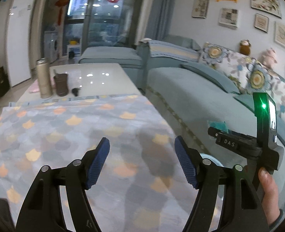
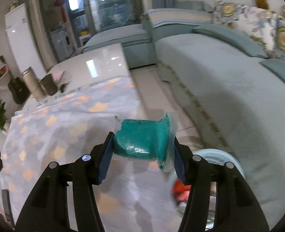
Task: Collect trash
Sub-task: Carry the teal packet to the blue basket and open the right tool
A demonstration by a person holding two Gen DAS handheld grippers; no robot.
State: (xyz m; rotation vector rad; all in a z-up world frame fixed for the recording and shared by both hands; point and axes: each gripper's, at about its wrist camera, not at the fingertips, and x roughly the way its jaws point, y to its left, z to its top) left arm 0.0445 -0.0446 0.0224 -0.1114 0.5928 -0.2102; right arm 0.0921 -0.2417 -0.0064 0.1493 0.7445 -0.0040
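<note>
The right gripper (image 2: 141, 150) is clamping a teal packet (image 2: 142, 138) in a clear wrapper, its blue pads (image 2: 104, 162) pressing on both ends so that the packet is bulging out between them and hanging in the air above the near edge of the table. The table is wearing a cloth (image 2: 65, 127) patterned with grey and orange scales, and nothing on that cloth is touching the packet. Just below and to the right of the packet, a pale blue bin (image 2: 219, 154) is sitting on the floor beside the table, with something red (image 2: 181, 191) lying inside it, too blurred to name. The left gripper (image 1: 142, 160) is standing wide with nothing between its fingers (image 1: 100, 162), hovering over the same patterned cloth (image 1: 65, 135). In the left wrist view the other tool is showing at the right edge, with a hand (image 1: 268, 191) wrapped around its handle and a green light glowing on it, and a corner of the teal packet (image 1: 218, 125) is peeking out past its front. At the far end of the table, on the bare glossy top (image 1: 96, 77), a tall metal flask (image 1: 44, 78) and a dark brown cup (image 1: 61, 85) are standing upright close together. A blue-grey sofa (image 1: 190, 89) with flowered cushions (image 1: 239, 67) is running along the right side, well apart from the table.
</note>
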